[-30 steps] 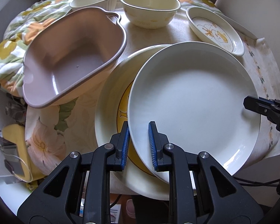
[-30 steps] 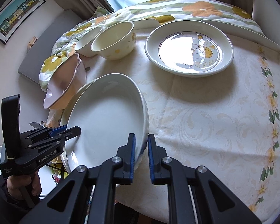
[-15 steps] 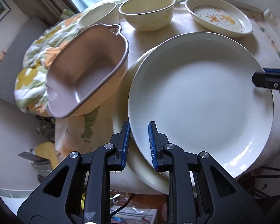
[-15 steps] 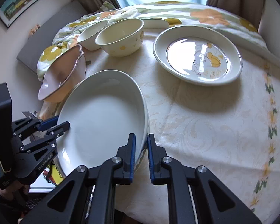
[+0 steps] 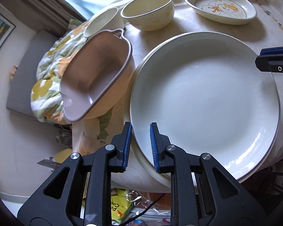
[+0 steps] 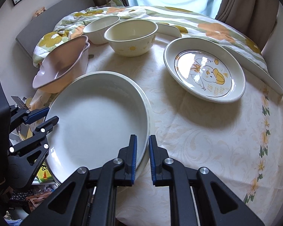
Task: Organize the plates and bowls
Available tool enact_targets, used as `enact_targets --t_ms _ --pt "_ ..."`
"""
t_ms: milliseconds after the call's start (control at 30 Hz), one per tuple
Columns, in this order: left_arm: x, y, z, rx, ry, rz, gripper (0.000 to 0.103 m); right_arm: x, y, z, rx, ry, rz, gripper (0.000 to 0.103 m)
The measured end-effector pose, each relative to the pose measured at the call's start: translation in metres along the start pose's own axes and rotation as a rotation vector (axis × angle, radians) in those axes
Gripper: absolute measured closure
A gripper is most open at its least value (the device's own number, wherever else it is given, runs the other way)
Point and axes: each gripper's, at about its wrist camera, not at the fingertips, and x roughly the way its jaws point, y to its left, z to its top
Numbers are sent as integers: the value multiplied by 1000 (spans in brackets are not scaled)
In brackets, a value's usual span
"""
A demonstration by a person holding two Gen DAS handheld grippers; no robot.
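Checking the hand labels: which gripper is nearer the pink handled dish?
Left. The left gripper clamps the white plate's rim on the side bordering the pink dish; the right gripper clamps the opposite rim, the plate between them.

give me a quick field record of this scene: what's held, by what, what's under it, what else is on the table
held item: large plain white round plate
left gripper: shut on the plate's near rim
right gripper: shut on the opposite rim
under it: a second cream plate, nearly covered
other dishes: pink handled dish, tilted; cream bowl with yellow spots; white ribbed bowl; duck-print plate
surface: floral cream tablecloth
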Motion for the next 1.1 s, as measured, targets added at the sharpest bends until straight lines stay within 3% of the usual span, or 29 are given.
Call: enact_targets --t_ms 167,300,467,600,633,667,700,733,767,833,933,1100 --pt "0 1 1 -8 2 -8 87 0 0 0 3 0 2 92" --pt "-5 11 2 -54 6 -57 87 -2 -2 1 30 1 26 92" --pt "-33 25 12 -124 -48 -85 86 -27 -16 -2 99 -40 64 92" --pt "-65 34 24 -202 -113 -181 83 -52 -35 -12 165 -77 80 90" --pt "-70 33 28 -209 -122 -192 81 -59 -39 -15 177 -92 79 87" --pt "-75 31 31 -207 -128 -198 68 -67 -44 -18 191 -108 75 70" --pt "-81 28 35 -203 -139 -202 55 -74 -48 -21 203 -125 73 41" --pt "-88 25 38 -202 -160 -200 19 -81 -52 -24 215 -144 75 27" --pt "-95 22 40 -206 -188 -194 0 -88 -56 -28 228 -165 76 14" --pt "-109 15 46 -201 -228 -200 0 -100 -64 -34 247 -197 68 14" --pt "-120 11 61 -191 -234 -282 0 -120 -78 -40 250 -257 49 13" --pt "-131 3 98 -195 -265 -363 0 -147 -110 -22 202 -298 -13 11"
